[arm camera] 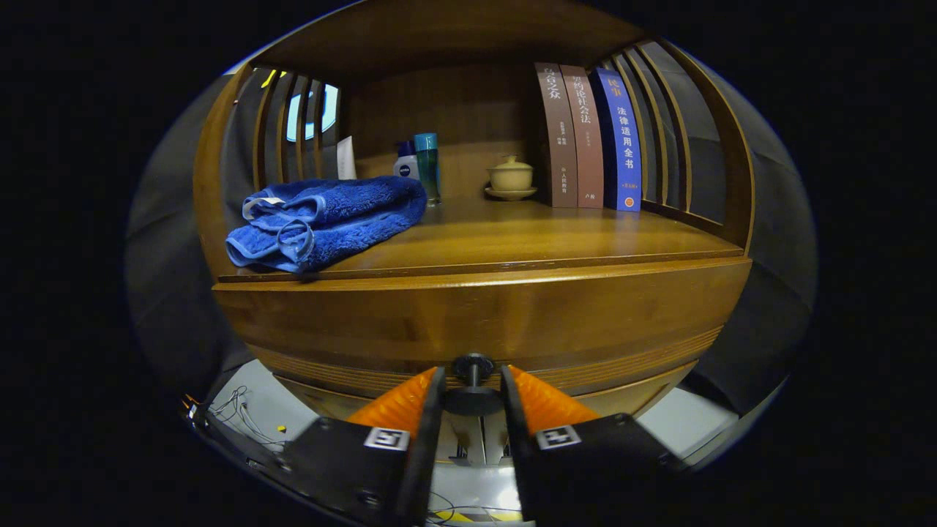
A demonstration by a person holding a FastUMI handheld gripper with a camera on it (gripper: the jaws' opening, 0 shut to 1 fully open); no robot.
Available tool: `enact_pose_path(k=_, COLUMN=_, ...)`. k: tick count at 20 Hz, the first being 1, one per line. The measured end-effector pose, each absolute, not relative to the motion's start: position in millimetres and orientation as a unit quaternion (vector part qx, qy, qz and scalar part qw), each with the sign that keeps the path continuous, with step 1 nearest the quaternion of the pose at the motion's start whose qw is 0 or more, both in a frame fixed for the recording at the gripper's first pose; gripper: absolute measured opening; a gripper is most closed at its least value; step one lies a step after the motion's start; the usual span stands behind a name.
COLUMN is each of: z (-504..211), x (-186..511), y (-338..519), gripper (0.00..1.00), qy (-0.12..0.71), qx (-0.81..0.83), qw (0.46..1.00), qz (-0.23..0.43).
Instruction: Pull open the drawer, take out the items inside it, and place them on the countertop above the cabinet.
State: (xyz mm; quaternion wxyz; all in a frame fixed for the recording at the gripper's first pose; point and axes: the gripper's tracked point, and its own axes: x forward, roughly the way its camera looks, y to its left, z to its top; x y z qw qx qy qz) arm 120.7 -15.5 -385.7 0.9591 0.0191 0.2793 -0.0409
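My gripper sits at the bottom centre of the frame, its two orange fingers narrowed around the round black drawer knob. The knob's disc lies between the finger pads and looks to be touching both, though I cannot tell how firmly they press. The knob stands out from the drawer front, a curved band of polished brown wood across the middle of the frame. Above it runs the countertop. On its left end lies a folded blue towel, its corner hanging slightly over the front edge. Further back, in the upper centre, stand a white bottle and a teal bottle, then a small cream lidded cup on a saucer. Just to its right, three upright books lean together, two brown and one blue.
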Motion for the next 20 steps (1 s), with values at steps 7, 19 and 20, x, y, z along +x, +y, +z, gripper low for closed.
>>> enact_pose_path(k=7, z=-385.8, x=119.3, y=-14.0, gripper=0.37, qy=0.283, qx=0.02, qw=0.958, qz=-0.039)
enact_pose_path(k=19, z=-370.8, x=35.8, y=-6.1, gripper=0.37, qy=0.304, qx=0.02, qw=0.952, qz=-0.037)
enact_pose_path(k=20, z=-369.4, x=27.6, y=-5.6, gripper=0.37, qy=0.306, qx=0.023, qw=0.951, qz=-0.038)
